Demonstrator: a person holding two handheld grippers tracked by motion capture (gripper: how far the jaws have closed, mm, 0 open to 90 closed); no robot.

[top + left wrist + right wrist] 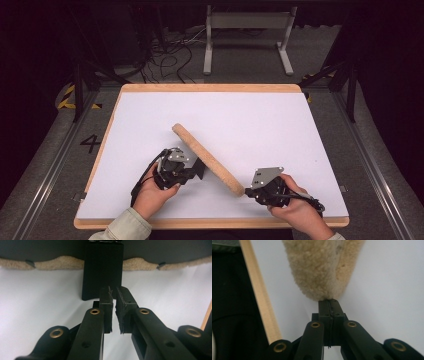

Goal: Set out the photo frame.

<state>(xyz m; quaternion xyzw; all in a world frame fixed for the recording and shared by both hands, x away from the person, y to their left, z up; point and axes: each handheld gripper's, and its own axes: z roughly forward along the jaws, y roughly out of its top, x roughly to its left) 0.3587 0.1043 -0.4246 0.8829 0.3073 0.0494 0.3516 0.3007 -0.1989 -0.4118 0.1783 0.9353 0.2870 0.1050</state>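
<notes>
High view: a long tan fleece strip [207,159] is lying diagonally on the white table [260,120], running from near the middle toward the near right. The right gripper [246,192] is sitting at the strip's near end, held by the person's right hand [300,210]. The left gripper [200,169] is pointing at the strip's midsection from the left side, just beside it; the left hand [152,195] is gripping it from behind.

Left gripper view: the jaws are standing slightly apart with a narrow gap, holding nothing. Ahead, a dark ribbed strap [103,270] is hanging down over the white surface, and the fleece edge [60,262] is running across the top under a dark layer. The left gripper is near the strap but not yet on it.

Right gripper view: the jaws are pressed together, apparently pinching the very tip of the fleece strip [322,267]. The table's wooden edge [259,295] is running along the left.

Judgement: one end seems to be secured, while the left side's grasp is not yet made. Whatever folding, lifting or straightening is intended is looking early, with most of it left.
</notes>
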